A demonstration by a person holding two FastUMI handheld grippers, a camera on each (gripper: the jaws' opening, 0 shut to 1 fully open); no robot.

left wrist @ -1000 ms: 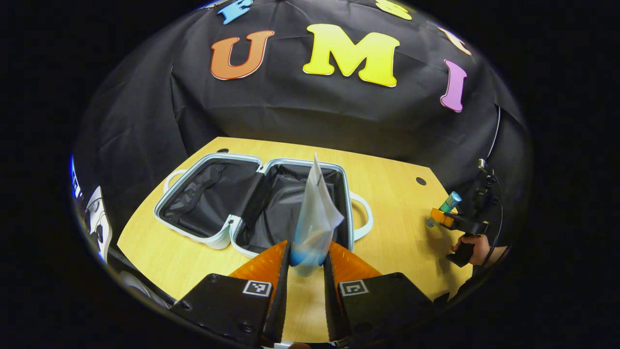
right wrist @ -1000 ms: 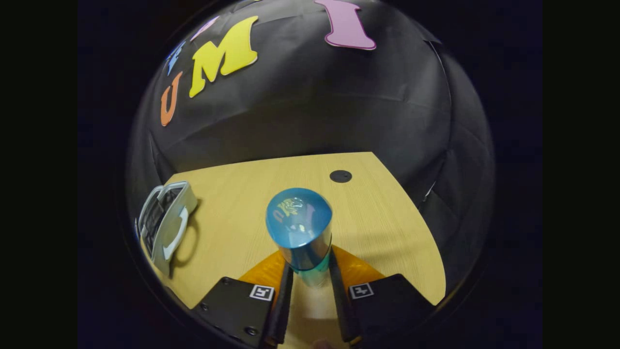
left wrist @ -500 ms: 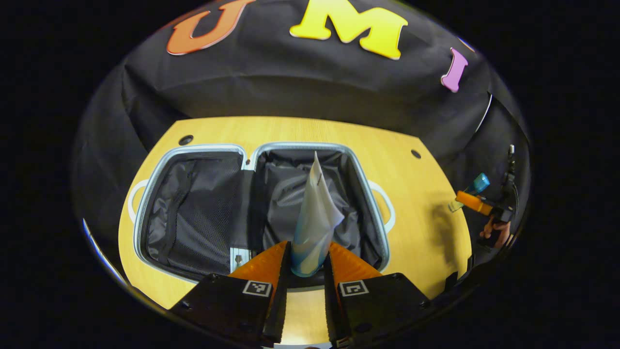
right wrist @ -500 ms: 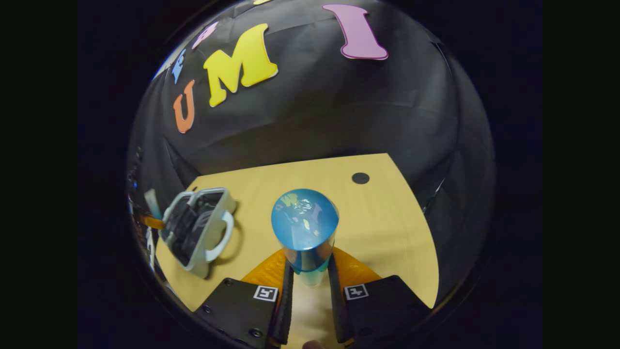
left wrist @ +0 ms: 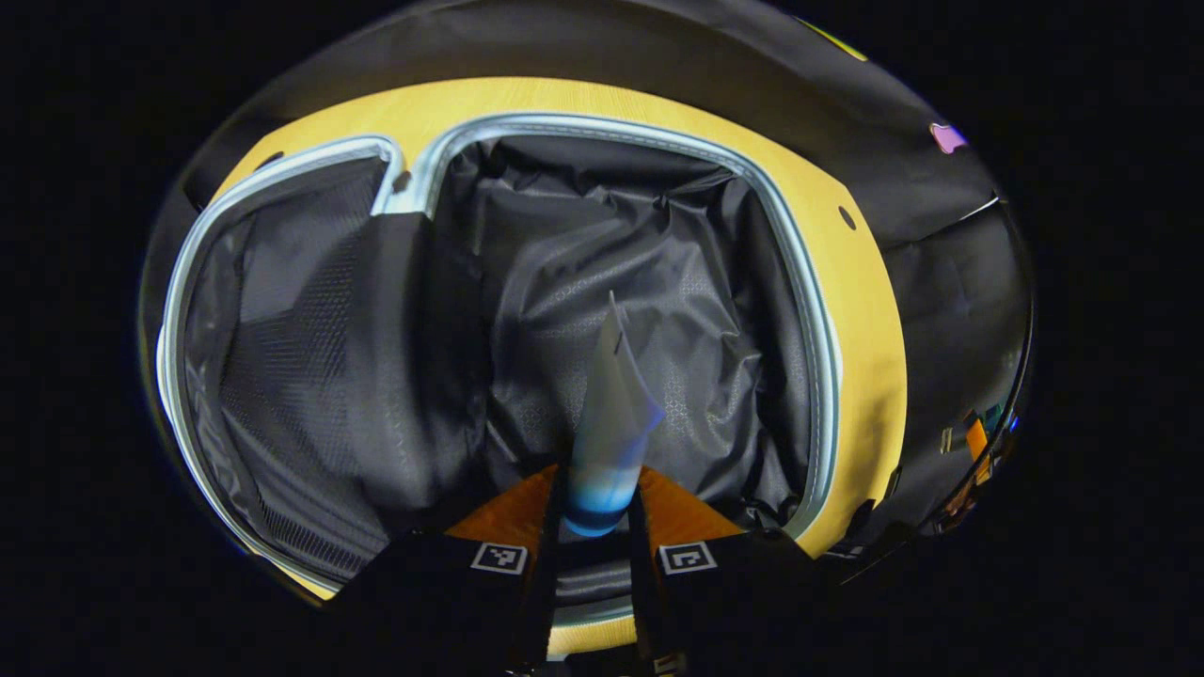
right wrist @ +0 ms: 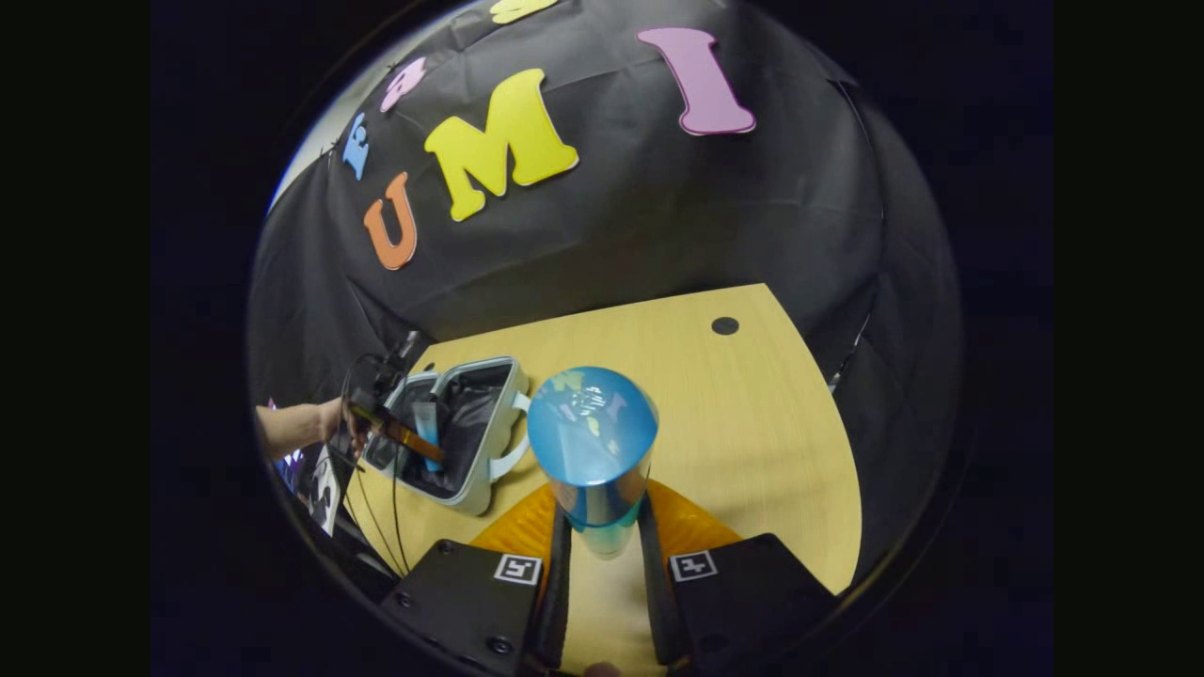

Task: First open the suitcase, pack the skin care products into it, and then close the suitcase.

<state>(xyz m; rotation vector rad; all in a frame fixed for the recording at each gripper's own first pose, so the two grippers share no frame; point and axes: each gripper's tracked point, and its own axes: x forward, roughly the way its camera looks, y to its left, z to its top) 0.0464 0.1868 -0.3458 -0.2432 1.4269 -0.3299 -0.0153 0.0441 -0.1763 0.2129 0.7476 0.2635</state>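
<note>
Left gripper view: left gripper (left wrist: 595,508) jaws clenched on tube (left wrist: 607,423) over open suitcase (left wrist: 816,310). Packing step; next lower, release. Right gripper (right wrist: 602,545) jaws grasping bottle (right wrist: 593,442).

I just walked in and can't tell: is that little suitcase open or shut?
Open. The suitcase lies spread flat on the table, both dark-lined halves facing up.

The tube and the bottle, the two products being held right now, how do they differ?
The tube is pale, flattening to a thin crimped end; the bottle is round with a glossy blue cap. The tube, in the left gripper, hangs over the open suitcase; the bottle, in the right gripper, is over bare table. Both are clamped between orange fingers.
</note>
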